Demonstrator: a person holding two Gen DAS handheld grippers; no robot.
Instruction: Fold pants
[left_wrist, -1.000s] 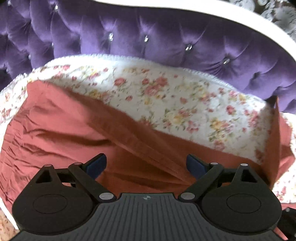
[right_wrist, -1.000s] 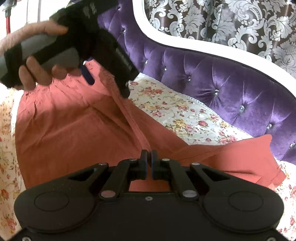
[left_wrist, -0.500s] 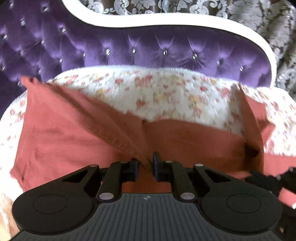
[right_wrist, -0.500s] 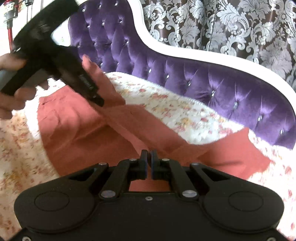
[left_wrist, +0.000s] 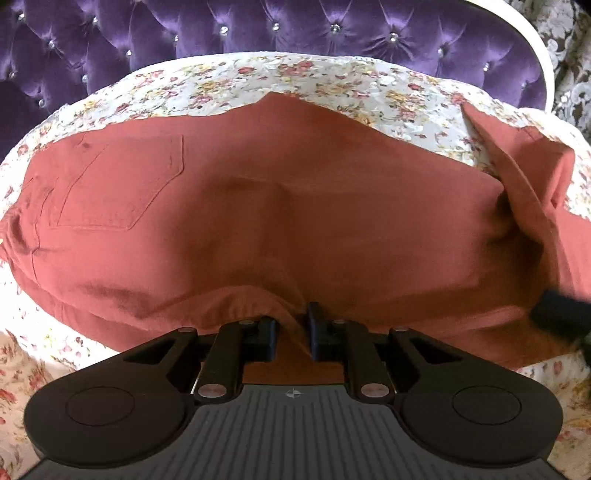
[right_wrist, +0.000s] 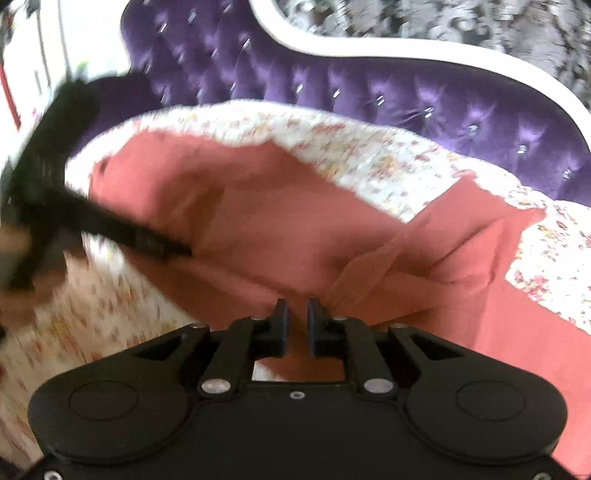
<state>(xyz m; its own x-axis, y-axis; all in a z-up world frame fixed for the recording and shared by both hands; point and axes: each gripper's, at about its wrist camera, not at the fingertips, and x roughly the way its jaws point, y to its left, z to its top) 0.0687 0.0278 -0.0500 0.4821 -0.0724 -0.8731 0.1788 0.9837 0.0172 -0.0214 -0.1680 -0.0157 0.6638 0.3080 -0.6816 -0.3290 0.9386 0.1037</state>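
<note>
Left gripper (left_wrist: 291, 328): jaws nearly together, a pinch of rust-red cloth bunched between the pads, apparently clamped; they have just eased a touch wider. Right gripper (right_wrist: 297, 326): jaws have just been opening, a narrow gap now between the pads; cloth lies behind that gap, but whether the pads press on it I cannot tell.

Pants (left_wrist: 280, 206): rust-red, spread across the flowered bedspread (left_wrist: 332, 79), back pocket (left_wrist: 122, 181) uppermost at the left, near edge gathered up at the left gripper. At the far right a leg end is turned up in a loose flap.

Right wrist view blurred. It shows the left gripper reaching in from the left, tip at the near fold.

Beyond: purple tufted headboard (right_wrist: 424, 99) with white frame, patterned curtain (right_wrist: 443, 22) behind.
</note>
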